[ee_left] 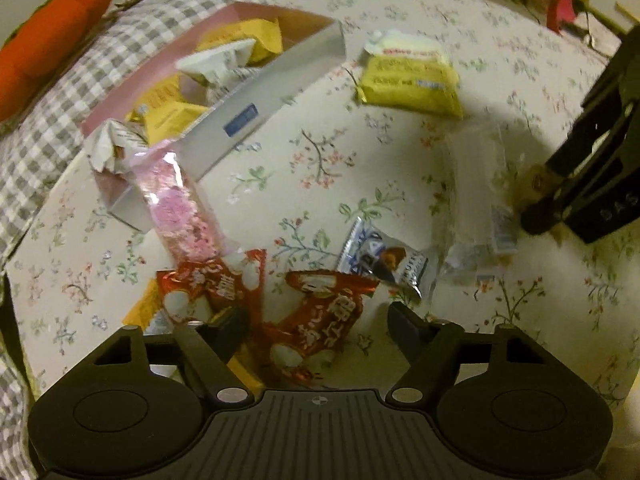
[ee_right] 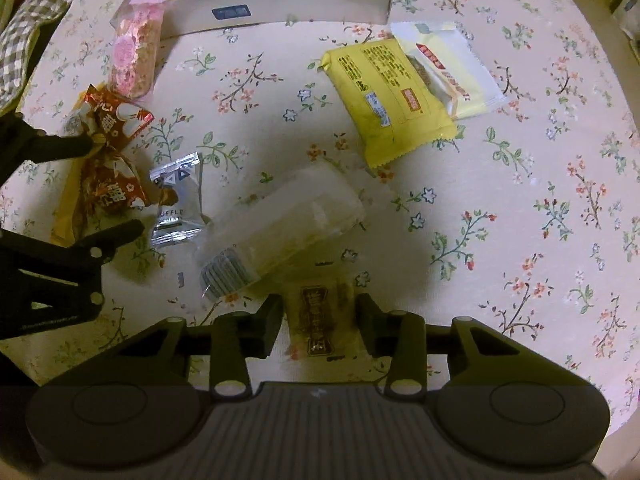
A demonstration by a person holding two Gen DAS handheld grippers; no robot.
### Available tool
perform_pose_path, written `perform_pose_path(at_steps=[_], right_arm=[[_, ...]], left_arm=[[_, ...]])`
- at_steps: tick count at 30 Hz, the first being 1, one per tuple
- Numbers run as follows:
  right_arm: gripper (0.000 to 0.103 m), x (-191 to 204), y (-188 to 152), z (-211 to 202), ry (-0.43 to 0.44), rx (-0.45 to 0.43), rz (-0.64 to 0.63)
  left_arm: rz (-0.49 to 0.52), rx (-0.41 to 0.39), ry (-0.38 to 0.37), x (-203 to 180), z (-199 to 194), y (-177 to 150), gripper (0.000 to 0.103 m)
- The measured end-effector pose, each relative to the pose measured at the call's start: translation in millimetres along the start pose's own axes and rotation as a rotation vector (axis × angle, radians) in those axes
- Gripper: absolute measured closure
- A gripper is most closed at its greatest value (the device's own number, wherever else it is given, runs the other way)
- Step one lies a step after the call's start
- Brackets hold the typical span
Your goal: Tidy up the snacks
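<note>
crinkly foil snack packets (ee_right: 176,200) litter floral cloth (ee_right: 520,200) beside cardboard box (ee_left: 256,108).

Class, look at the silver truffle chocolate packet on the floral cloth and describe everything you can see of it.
The silver truffle packet is a small foil pillow pack, shiny and crinkled, with crimped ends. It carries dark triangle marks, the word TRUFFLE and a picture of a brown chocolate. It lies flat and unopened on the floral tablecloth. It sits between a red snack packet and a clear plastic packet, whose edge seems to touch it. Neither claw holds it.
</note>
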State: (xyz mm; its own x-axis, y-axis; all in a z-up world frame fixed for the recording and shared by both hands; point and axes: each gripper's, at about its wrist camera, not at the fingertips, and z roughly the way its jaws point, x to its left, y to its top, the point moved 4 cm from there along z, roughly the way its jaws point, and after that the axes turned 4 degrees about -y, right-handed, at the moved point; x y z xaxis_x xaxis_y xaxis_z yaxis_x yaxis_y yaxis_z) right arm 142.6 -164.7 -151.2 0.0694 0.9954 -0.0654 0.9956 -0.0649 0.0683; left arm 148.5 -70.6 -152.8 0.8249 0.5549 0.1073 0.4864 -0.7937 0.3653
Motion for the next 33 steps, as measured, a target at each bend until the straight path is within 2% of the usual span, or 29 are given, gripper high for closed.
perform_pose_path(at_steps=[3, 4, 10, 11, 20, 33], right_arm=[[0.071, 0.2, 0.7, -0.4, 0.002, -0.002, 0.017], [0.071, 0.4, 0.7, -0.3, 0.003, -0.003, 0.021], [0.072, -2.9, 1.0, -6.5, 0.022, -0.023, 0.049], [0.071, -3.7, 1.5, -7.8, 0.027, -0.027, 0.055], [0.071, -10.2, 0.2, -16.8, 0.035, -0.049, 0.077], [0.071, -16.3, -1.8, -32.1, 0.061, -0.083, 0.111]], left_arm=[[-0.002, 0.001, -0.003, -2.2, 4.4, 1.5, 0.048], [-0.020, 0.004, -0.018, -1.9, 4.0, 2.4, 0.061], [-0.061, 0.002, -0.017, -4.8, 1.2, 1.9, 0.066], [-0.076, -0.001, -0.019, -3.4, 0.3, 2.2, 0.071], [-0.158, -0.036, -0.006, 7.7, -10.9, 5.2, 0.073], [-0.260, -0.069, -0.033, 17.3, -29.7, 8.2, 0.073]])
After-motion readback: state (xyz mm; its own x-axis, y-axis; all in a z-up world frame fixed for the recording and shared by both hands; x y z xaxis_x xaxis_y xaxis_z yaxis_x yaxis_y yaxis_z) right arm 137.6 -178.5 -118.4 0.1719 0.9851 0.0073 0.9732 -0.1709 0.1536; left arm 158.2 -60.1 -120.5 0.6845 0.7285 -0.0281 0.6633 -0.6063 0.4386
